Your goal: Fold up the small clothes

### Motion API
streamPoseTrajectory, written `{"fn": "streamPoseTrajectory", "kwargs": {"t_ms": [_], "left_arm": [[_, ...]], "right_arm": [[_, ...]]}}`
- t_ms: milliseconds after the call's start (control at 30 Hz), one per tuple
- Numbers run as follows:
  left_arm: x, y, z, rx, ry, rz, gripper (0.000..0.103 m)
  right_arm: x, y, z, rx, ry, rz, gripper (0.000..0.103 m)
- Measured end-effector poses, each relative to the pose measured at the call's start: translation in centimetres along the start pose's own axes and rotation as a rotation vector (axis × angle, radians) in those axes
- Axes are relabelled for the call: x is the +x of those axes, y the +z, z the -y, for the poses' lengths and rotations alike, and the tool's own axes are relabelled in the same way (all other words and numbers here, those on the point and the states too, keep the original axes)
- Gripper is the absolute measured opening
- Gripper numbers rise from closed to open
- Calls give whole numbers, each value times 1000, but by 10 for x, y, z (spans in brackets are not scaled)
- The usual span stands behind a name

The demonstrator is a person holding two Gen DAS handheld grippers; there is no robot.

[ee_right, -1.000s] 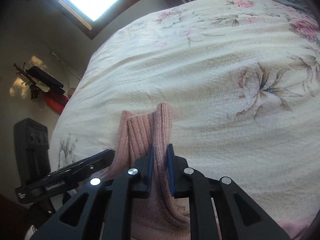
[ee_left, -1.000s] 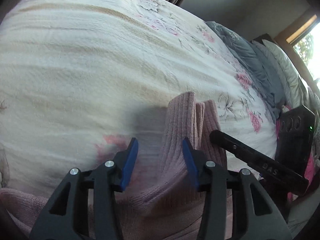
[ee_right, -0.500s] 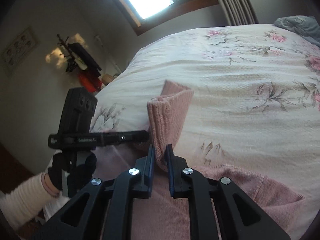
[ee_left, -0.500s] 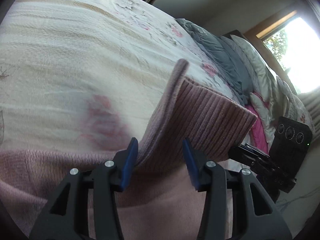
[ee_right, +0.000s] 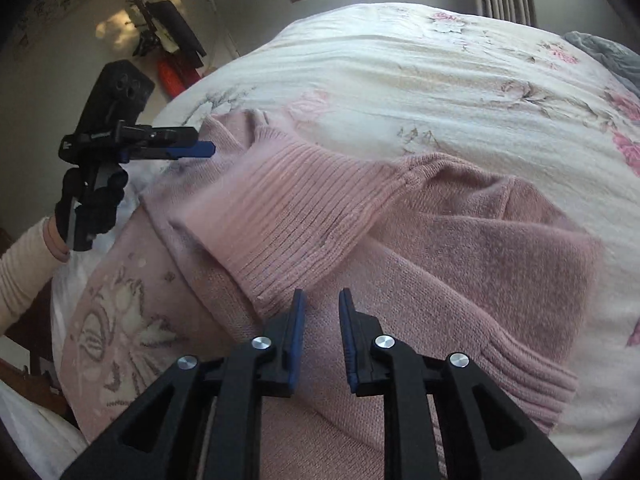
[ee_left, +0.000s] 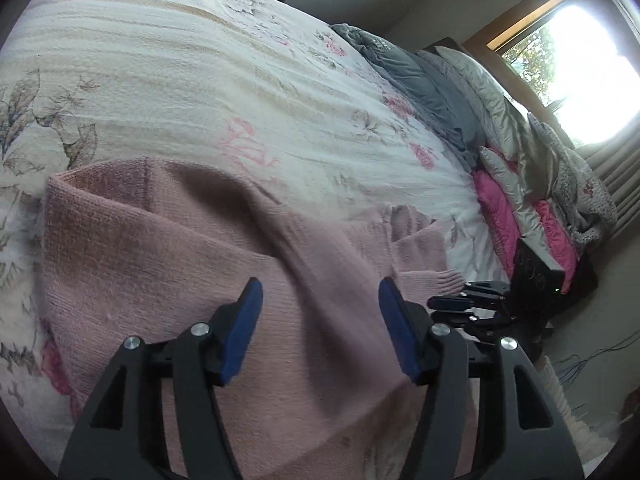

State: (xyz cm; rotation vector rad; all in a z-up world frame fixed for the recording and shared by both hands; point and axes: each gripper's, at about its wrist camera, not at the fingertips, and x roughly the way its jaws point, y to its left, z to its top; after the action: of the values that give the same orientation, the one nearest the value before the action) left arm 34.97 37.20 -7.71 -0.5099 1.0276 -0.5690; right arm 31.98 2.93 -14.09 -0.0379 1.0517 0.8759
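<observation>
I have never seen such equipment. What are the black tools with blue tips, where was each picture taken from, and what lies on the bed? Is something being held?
There is no robot here. A person holds a hand tool in each hand; each tool has two fingers with blue pads and a wide-angle camera looking forward along them.

One picture comes from the left gripper, the other from the right gripper. In the right picture you also see the left tool from the side, held in a gloved hand.

On the floral bedspread lies a pink knitted sweater, with its ribbed sleeve cuff laid across the body. Grey and pink pillows sit at the head of the bed.

Nothing is held: both grippers are open, above the sweater.
</observation>
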Motion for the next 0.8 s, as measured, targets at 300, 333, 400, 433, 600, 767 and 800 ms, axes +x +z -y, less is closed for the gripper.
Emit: {"fn": "streamPoseTrajectory", "kwargs": {"t_ms": [300,333,400,433,600,767,800], "left_arm": [[40,-12,2,-171,22,-123,65],[43,-15,3,-183,16,-126,64],[50,-17,9,-178,39,-132,59],[54,-17,13,-168,60,-136,41],[59,-26,6,-184,127,-176,6],[44,-28,-7,-162,119,-160,6],[46,-28,-5,-136,127,-160,6]], "right_arm": [[16,-5,16,326,187,12,42],[22,-4,15,344,189,7,42],[39,-4,16,402,226,-15,37],[46,-4,15,428,240,-22,23],[34,-3,16,471,231,46,11],[25,-8,13,437,135,17,10],[32,-10,16,440,116,-4,10]]}}
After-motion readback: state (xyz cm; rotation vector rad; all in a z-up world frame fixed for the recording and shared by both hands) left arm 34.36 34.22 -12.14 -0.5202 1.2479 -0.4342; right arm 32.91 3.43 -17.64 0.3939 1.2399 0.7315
